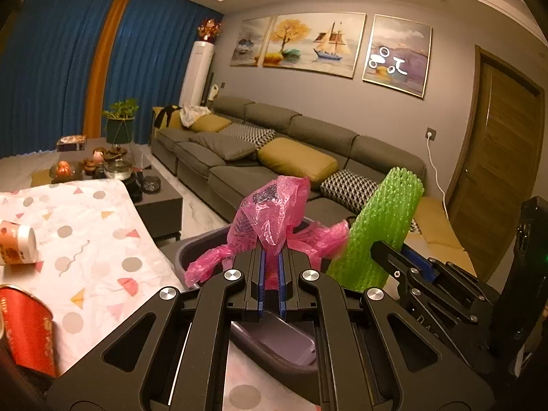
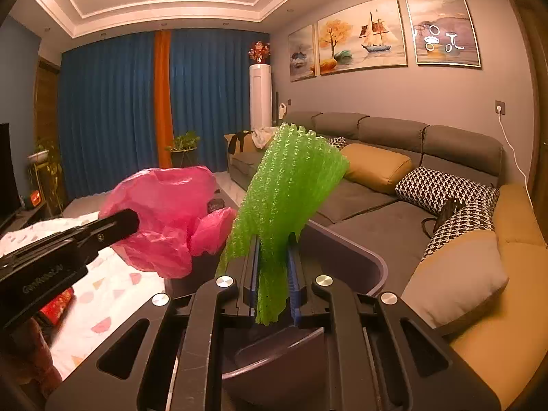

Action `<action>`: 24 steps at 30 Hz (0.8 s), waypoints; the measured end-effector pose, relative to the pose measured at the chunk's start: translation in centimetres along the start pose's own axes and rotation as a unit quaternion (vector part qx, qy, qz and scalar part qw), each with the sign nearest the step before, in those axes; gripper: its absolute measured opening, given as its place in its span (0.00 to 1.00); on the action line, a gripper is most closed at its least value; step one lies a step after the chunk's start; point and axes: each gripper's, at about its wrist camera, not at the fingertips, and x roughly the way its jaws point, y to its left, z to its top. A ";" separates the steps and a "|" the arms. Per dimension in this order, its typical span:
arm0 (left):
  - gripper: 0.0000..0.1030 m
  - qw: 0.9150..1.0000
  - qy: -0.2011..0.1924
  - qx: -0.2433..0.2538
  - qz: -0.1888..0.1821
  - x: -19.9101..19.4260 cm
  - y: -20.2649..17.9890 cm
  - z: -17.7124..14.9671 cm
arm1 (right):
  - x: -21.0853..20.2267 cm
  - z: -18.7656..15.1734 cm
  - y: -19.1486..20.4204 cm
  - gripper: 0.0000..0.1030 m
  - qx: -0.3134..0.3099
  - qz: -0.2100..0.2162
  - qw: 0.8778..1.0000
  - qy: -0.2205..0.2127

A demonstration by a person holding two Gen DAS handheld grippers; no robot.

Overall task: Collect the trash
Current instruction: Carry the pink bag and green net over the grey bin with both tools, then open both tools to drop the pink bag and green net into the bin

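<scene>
Both grippers hang side by side over the dark purple plastic bin (image 1: pixel 274 342), which sits just past the edge of the table with the white cloth printed with dots and triangles (image 1: pixel 89 250).

The left gripper (image 1: pixel 271 274) is clamped on a crumpled pink plastic bag (image 1: pixel 270 212), its blue-lined fingers nearly together with a thin fold of film between them. The bag billows above the bin's mouth and hides most of the far rim.

Just beside it, the right gripper (image 2: pixel 274 274) is closed on a sheet of bright green foam netting (image 2: pixel 291 185). The netting stands tilted above the bin; its lower edge dangles below the fingers toward the bin's opening. Whether the pads press hard on the net is hard to judge.

Only a curved wall and part of the floor of the bin show; the gripper frames cover the rest.

On the table, away from the bin, an orange and white cup (image 1: pixel 17 243) lies on its side, cut off by the frame edge, and a red paper cup (image 1: pixel 27 328) is also partly cropped.

A long grey sofa with mustard cushions (image 2: pixel 394 157) runs behind the bin.
</scene>
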 end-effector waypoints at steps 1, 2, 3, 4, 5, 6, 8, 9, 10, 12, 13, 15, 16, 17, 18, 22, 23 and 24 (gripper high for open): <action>0.05 1.000 0.001 0.000 0.001 0.3 0.1 -0.1 | 0.3 0.1 -0.2 0.16 -0.001 -0.001 1.000 0.001; 0.05 1.000 0.002 -0.001 0.001 0.6 0.1 0.0 | 0.4 0.0 -0.1 0.16 -0.001 -0.001 1.000 0.002; 0.05 1.000 0.006 -0.006 -0.002 1.0 0.3 -0.1 | 0.4 0.0 0.1 0.17 0.001 0.000 1.000 0.004; 0.05 1.000 0.011 -0.012 -0.004 1.5 0.6 -0.1 | 0.7 -0.1 0.1 0.17 0.003 0.000 1.000 0.006; 0.05 1.000 0.012 -0.014 -0.005 1.7 0.4 -0.1 | 0.7 -0.1 0.1 0.17 0.003 0.000 1.000 0.008; 0.05 1.000 0.015 -0.015 -0.008 2.1 0.5 -0.3 | 0.9 0.0 -0.1 0.17 0.004 0.003 1.000 0.009; 0.05 1.000 0.021 -0.018 -0.010 2.5 0.6 -0.4 | 1.2 -0.1 -0.1 0.18 0.006 0.005 1.000 0.010; 0.05 0.999 0.029 -0.025 -0.019 2.9 0.8 -0.4 | 1.3 0.0 -0.2 0.19 0.007 0.006 1.000 0.012; 0.05 0.999 0.033 -0.032 -0.024 3.1 0.9 -0.5 | 1.5 0.0 -0.2 0.19 0.008 0.007 1.000 0.014; 0.05 0.998 0.040 -0.040 -0.033 3.7 1.2 -0.7 | 1.7 -0.1 -0.4 0.19 0.013 0.011 1.000 0.016; 0.05 0.998 0.042 -0.042 -0.037 3.9 1.2 -0.7 | 1.7 -0.1 -0.4 0.19 0.014 0.012 1.000 0.018; 0.05 0.997 0.046 -0.042 -0.041 4.2 1.3 -0.8 | 1.9 0.0 -0.5 0.22 0.014 0.011 1.000 0.018; 0.06 0.997 0.048 -0.042 -0.044 4.3 1.4 -0.9 | 1.9 0.0 -0.5 0.24 0.014 0.011 1.000 0.018; 0.09 0.997 0.050 -0.042 -0.042 4.4 1.4 -1.0 | 2.0 0.0 -0.6 0.25 0.015 0.010 1.000 0.019; 0.11 0.997 0.054 -0.044 -0.040 4.6 1.6 -1.2 | 2.2 0.1 -0.7 0.26 0.016 0.011 1.000 0.021; 0.39 0.996 0.060 -0.056 -0.032 4.8 2.3 -1.5 | 2.4 0.0 -0.8 0.41 0.021 0.012 0.999 0.025; 0.45 0.996 0.058 -0.057 -0.029 4.6 2.4 -1.6 | 2.3 0.0 -0.8 0.41 0.022 0.012 0.999 0.026; 0.48 0.996 0.054 -0.061 -0.024 4.4 2.7 -1.6 | 2.4 0.0 -0.8 0.41 0.022 0.010 0.999 0.026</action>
